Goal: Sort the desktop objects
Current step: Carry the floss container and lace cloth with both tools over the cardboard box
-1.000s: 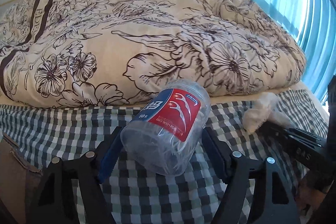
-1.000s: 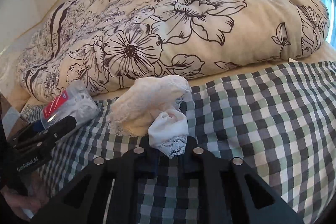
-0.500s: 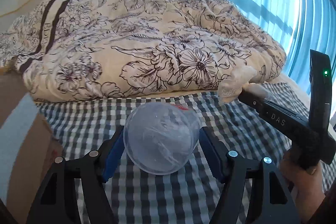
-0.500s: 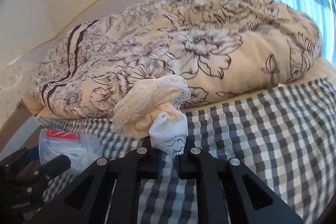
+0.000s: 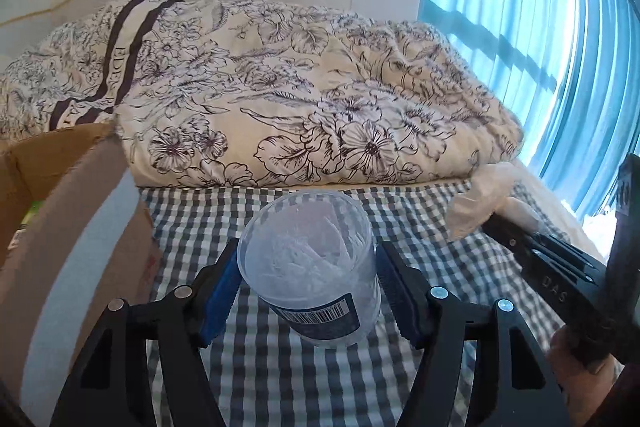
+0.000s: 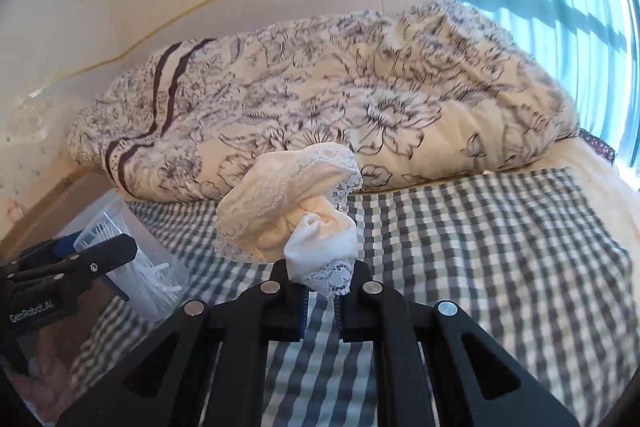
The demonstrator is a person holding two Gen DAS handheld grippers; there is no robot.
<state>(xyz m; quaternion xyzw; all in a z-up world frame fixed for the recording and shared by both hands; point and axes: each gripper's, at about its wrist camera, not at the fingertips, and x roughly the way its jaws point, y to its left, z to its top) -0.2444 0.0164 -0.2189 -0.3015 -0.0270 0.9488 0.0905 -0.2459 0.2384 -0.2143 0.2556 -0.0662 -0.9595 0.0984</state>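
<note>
A clear plastic jar (image 5: 310,263) of white floss picks, with a barcode label on its underside, is clamped in my left gripper (image 5: 308,287), lifted above the checked sheet with its base toward the camera. The right wrist view shows that same jar (image 6: 136,267) at the far left, held by the left gripper (image 6: 100,263). My right gripper (image 6: 320,303) is shut on a cream lace-trimmed cloth (image 6: 288,203), which bunches up above its fingertips. In the left wrist view the cloth (image 5: 484,199) and the right gripper (image 5: 496,223) appear at the right edge.
An open cardboard box (image 5: 72,211) stands at the left, close to the jar. A bunched floral duvet (image 5: 280,107) lies across the back of the bed. The checked sheet (image 6: 480,267) spreads in front. Blue curtains (image 5: 540,39) hang on the right.
Both grippers rose with their loads. The jar tipped from lying label-up to base toward the camera, and the left gripper swung left so the cardboard box came into view.
</note>
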